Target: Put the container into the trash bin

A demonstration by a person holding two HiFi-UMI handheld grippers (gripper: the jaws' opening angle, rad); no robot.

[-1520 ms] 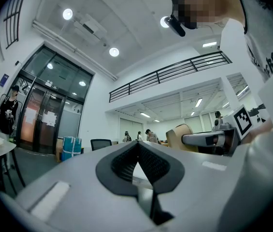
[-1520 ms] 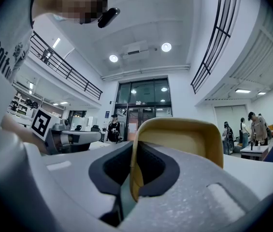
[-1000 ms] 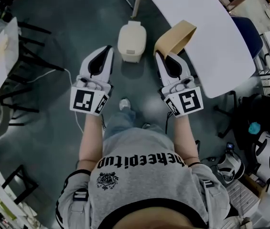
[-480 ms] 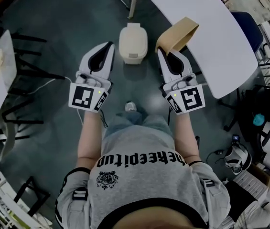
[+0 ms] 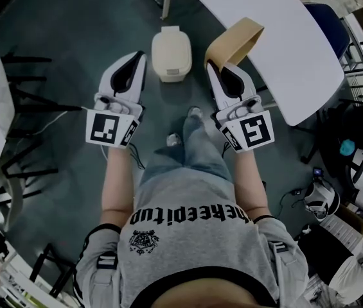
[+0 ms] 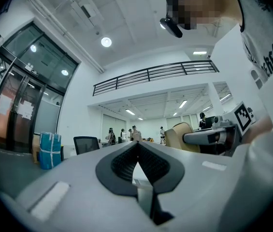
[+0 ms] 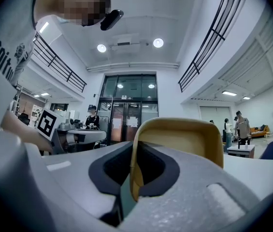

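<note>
In the head view my right gripper [image 5: 211, 64] is shut on the rim of a tan, shallow container [image 5: 236, 40], which it holds level over the edge of the white table [image 5: 284, 37]. The right gripper view shows that container [image 7: 184, 139] standing on edge, its wall pinched between the jaws of the right gripper [image 7: 132, 151]. A cream trash bin [image 5: 171, 55] with its lid down stands on the dark floor, between and just beyond the two grippers. My left gripper [image 5: 140, 56] hangs left of the bin, jaws together and empty; in its own view the left gripper [image 6: 137, 143] holds nothing.
The curved white table fills the upper right, with a blue chair [image 5: 327, 34] behind it. Black chair legs [image 5: 33, 101] and a white cable [image 5: 72, 108] lie at the left. Bags and equipment [image 5: 348, 172] crowd the right edge. My foot [image 5: 194, 114] is on the floor between the grippers.
One leg has stepped forward between the grippers. Both grippers and the bin sit slightly further left in the picture. The container stays in the right gripper.
</note>
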